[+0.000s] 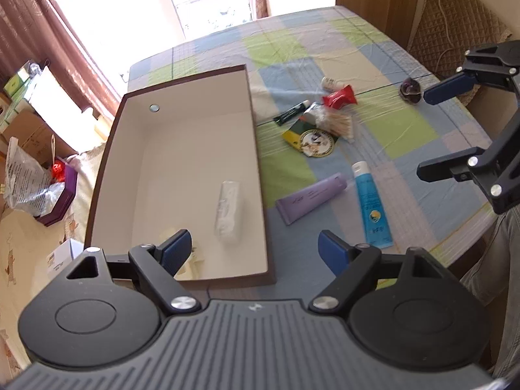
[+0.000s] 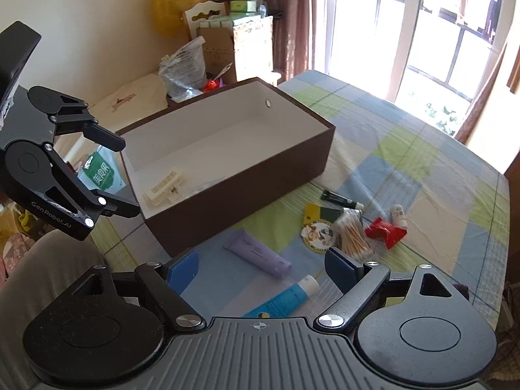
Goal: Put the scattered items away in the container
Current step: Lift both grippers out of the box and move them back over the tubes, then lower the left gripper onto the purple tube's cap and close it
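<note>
A brown box with a white inside (image 1: 256, 149) (image 2: 247, 188) stands on the chequered cloth. In it lie a white wrapped tube (image 1: 227, 208) and a cream clip (image 2: 165, 188). Right of the box lie a purple tube (image 1: 310, 198) (image 2: 258, 256), a blue tube (image 1: 370, 208) (image 2: 286, 299), cotton swabs (image 1: 334, 123) (image 2: 352, 235), a red packet (image 1: 339, 96) (image 2: 386, 230), a small white bottle (image 1: 331, 83), a dark green tube (image 1: 291, 113) and a round badge (image 1: 313, 141). My left gripper (image 1: 255, 247) (image 2: 123, 175) is open over the box's near end. My right gripper (image 2: 261, 266) (image 1: 432, 130) is open above the two tubes.
A dark round trinket (image 1: 411, 91) lies near the table's right edge. A cushioned chair (image 1: 455, 26) stands behind it. Bags, cartons and a purple case (image 1: 61, 195) crowd the left side. A person's trouser leg (image 1: 500, 260) is at the near right.
</note>
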### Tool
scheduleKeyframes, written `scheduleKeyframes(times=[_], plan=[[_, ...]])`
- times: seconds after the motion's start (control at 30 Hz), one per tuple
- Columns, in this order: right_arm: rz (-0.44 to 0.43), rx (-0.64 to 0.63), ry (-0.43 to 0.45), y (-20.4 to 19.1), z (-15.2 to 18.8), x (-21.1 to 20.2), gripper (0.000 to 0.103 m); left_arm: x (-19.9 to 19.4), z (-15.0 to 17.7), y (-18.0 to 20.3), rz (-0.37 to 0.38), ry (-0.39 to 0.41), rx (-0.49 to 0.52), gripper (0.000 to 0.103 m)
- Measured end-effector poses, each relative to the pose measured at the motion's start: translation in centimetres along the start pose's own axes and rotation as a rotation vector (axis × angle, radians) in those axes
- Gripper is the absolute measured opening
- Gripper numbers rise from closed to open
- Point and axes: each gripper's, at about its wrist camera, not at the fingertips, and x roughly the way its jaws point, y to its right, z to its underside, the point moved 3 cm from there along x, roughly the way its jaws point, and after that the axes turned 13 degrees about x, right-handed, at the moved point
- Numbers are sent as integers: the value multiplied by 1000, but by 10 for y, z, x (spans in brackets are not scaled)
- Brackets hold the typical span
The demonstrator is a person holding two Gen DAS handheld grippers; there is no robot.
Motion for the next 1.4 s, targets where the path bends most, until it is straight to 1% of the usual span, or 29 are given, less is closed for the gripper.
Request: scheduleKeyframes(times=[0.23,0.33,0.43,0.5,0.6,0.73,0.8,0.83,0.9,1.0,1.03,1.1,1.13,1.2,1.27,1.33,1.4], plan=[[57,144,-13,45,29,-1,90,10,-14,33,32,63,70,82],[68,215,-29,66,43,4,90,18,-21,49,46,76,130,82],[77,283,-40,85,56,9,90,30,-28,64,52,76,219,82],[82,336,-45,100,64,14,90,42,-32,72,52,65,291,81],[81,404,-51,117,73,19,90,62,-39,79,72,42,390,76],[70,485,-58,135,85,28,90,93,-49,87,99,2,546,76],[65,516,-64,142,90,33,90,111,-55,90,106,-33,607,71],[65,530,-69,145,93,35,90,120,-57,91,112,-51,630,69],[65,554,-78,151,97,40,90,138,-63,94,131,-85,660,62],[68,571,-83,156,99,43,90,162,-66,102,152,-128,717,59],[69,577,-84,157,99,44,90,170,-67,105,157,-143,731,58],[71,588,-87,160,100,46,90,184,-68,111,167,-178,748,46],[72,594,-88,162,101,46,90,192,-68,114,172,-195,757,44],[74,605,-91,165,102,48,90,203,-69,115,179,-224,744,35],[76,616,-94,168,103,50,90,212,-70,116,181,-250,719,32],[78,628,-97,170,104,51,90,218,-71,114,167,-261,681,32],[80,639,-100,173,105,53,90,220,-72,112,159,-269,619,31]])
